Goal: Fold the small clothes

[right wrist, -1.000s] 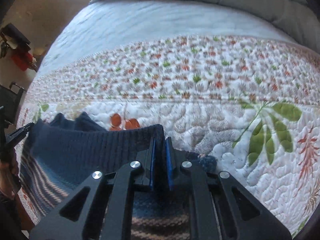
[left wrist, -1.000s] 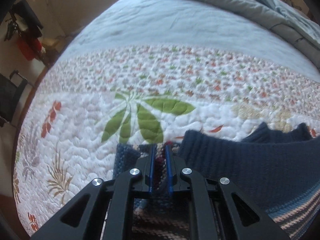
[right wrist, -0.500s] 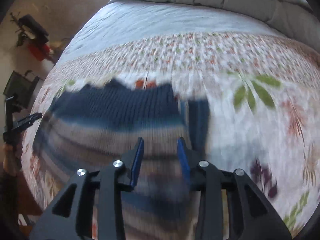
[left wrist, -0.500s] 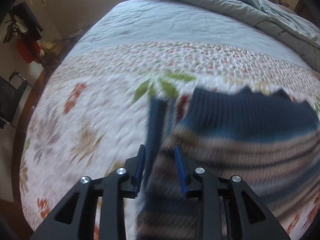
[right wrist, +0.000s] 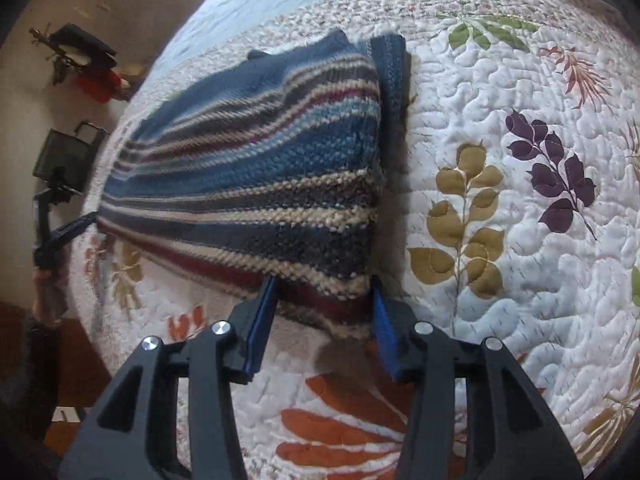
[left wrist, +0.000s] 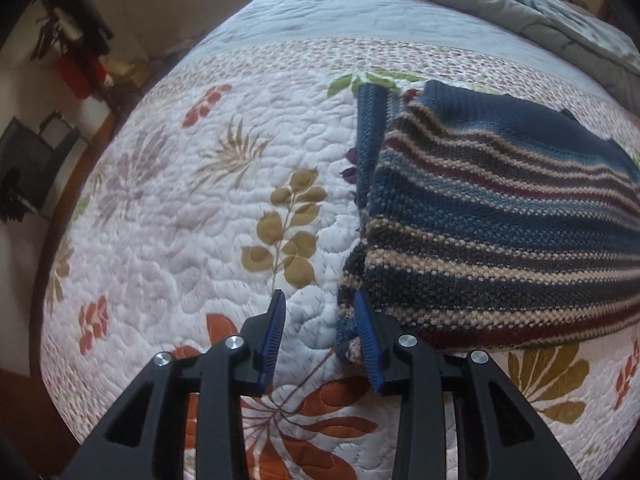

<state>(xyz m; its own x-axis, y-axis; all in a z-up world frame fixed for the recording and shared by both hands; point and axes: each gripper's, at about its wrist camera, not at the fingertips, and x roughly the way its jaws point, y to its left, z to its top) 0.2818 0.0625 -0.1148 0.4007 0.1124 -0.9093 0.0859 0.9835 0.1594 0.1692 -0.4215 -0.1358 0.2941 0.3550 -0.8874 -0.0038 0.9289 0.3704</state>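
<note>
A small striped knit sweater, blue with tan and dark red bands, lies folded flat on the floral quilt. My left gripper is open and empty at the sweater's near left corner; its right finger touches the hem. In the right wrist view the sweater lies ahead and to the left. My right gripper is open and empty, its jaws straddling the sweater's near right corner. The left gripper also shows at the far left of the right wrist view.
A grey duvet is bunched at the far end of the bed. The bed's left edge drops to a wooden floor, with a black chair and a red object beyond.
Both grippers were shut on the sweater's edge at its far end. They have opened, let it go and drawn back toward the near hem; the sweater now lies folded.
</note>
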